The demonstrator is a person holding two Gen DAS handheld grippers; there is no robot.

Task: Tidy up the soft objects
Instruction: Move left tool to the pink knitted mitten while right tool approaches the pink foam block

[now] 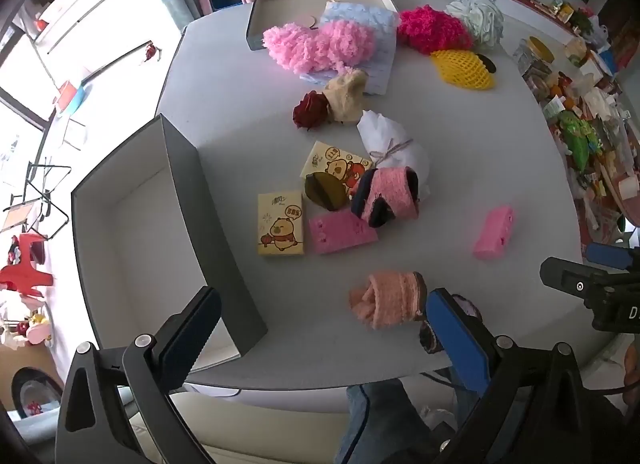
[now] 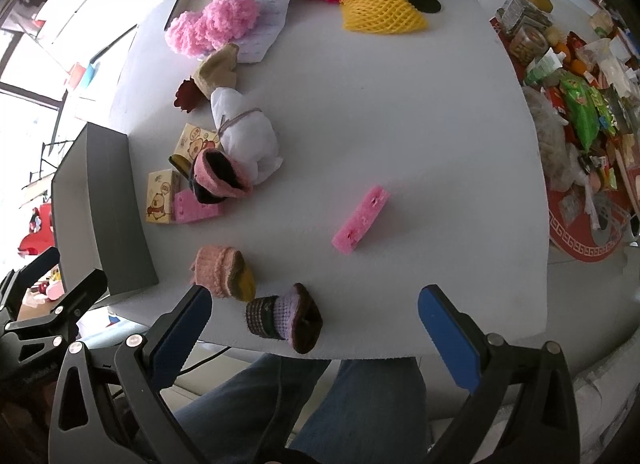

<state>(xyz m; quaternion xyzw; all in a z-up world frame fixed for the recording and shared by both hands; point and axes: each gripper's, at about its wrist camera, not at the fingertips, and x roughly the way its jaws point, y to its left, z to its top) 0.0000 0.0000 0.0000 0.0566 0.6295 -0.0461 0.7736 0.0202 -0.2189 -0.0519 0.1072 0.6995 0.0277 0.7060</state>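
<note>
Grey cardboard meets us first: the open box (image 1: 132,224) sits at the left of the white bench (image 1: 400,112), its inside bare. Our left tongs (image 1: 320,328) hang over the near edge, spread wide and holding nothing. Just right of the box lie two yellow tissue packs (image 1: 280,223), a pink sponge (image 1: 340,230) and a pink-and-black knitted piece (image 1: 386,197) resting against a white tied bundle (image 1: 394,148). Nearer us, a peach knitted roll (image 1: 390,298) lies close to the left tongs' right finger. A lilac-and-brown knitted roll (image 2: 286,318) sits at the bench edge between the fingers of our right tongs (image 2: 316,318), which are also wide open and empty. Further right, a second pink sponge (image 2: 361,219) lies alone.
</note>
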